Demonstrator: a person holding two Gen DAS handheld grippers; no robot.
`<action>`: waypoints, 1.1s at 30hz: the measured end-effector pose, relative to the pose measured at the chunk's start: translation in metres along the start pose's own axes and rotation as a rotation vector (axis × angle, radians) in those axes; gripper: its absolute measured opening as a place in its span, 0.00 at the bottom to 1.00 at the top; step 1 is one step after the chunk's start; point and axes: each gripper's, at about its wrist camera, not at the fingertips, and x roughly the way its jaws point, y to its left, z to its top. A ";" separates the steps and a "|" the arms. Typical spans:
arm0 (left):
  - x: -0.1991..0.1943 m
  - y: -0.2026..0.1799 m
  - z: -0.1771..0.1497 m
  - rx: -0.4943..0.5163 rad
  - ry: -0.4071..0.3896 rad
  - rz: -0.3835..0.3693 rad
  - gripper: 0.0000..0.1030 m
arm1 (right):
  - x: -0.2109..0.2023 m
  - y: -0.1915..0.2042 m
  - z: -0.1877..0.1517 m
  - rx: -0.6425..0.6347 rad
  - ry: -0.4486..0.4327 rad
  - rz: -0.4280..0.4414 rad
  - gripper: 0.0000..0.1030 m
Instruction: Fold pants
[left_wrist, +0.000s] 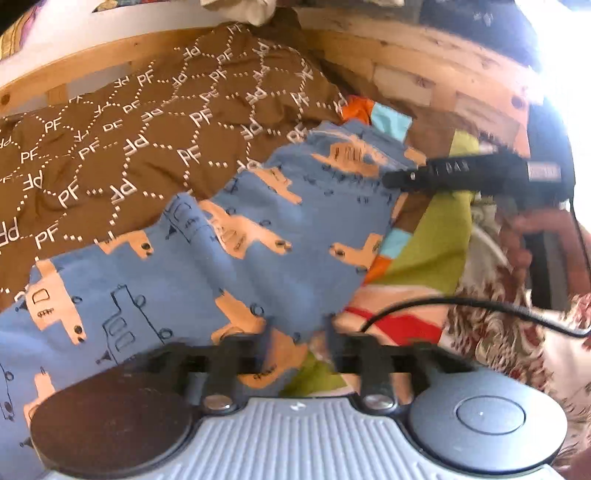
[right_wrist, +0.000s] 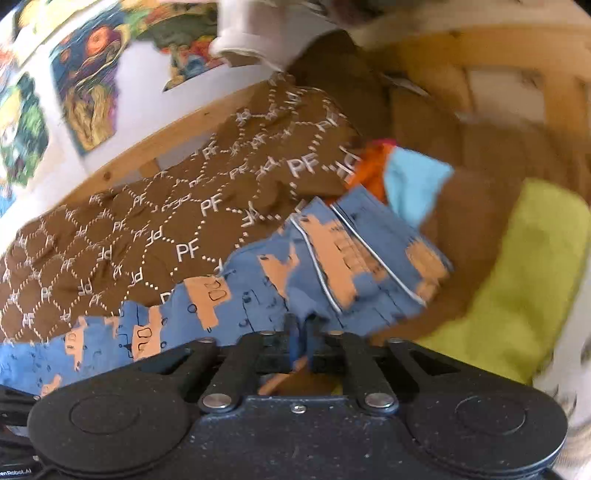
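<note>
left wrist view: your left gripper has its fingers apart, with a corner of the pants lying in the gap; whether the pads press the cloth cannot be told. the pants are blue with a peach print and lie spread across the bed, partly over the brown blanket marked "pf" and partly over a patchwork quilt. your right gripper reaches in from the right, its dark tip on the far edge of the pants. a black cable runs over the quilt. a wooden frame borders the far side.

right wrist view: your right gripper has its fingers drawn close together, pinching a fold of the pants between them. the waistband end with white cords lies just ahead, motion-blurred. the blanket lies to the left, a green patch to the right. posters hang on the wall behind.
</note>
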 end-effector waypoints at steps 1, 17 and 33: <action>-0.005 0.002 0.005 -0.001 -0.030 0.008 0.74 | -0.002 -0.002 -0.001 0.014 -0.012 0.008 0.36; 0.143 0.008 0.194 0.083 -0.043 -0.143 0.84 | 0.006 -0.035 0.017 0.293 -0.057 0.041 0.60; 0.184 -0.015 0.204 0.127 0.021 -0.197 0.13 | 0.021 -0.030 0.020 0.119 -0.026 -0.062 0.11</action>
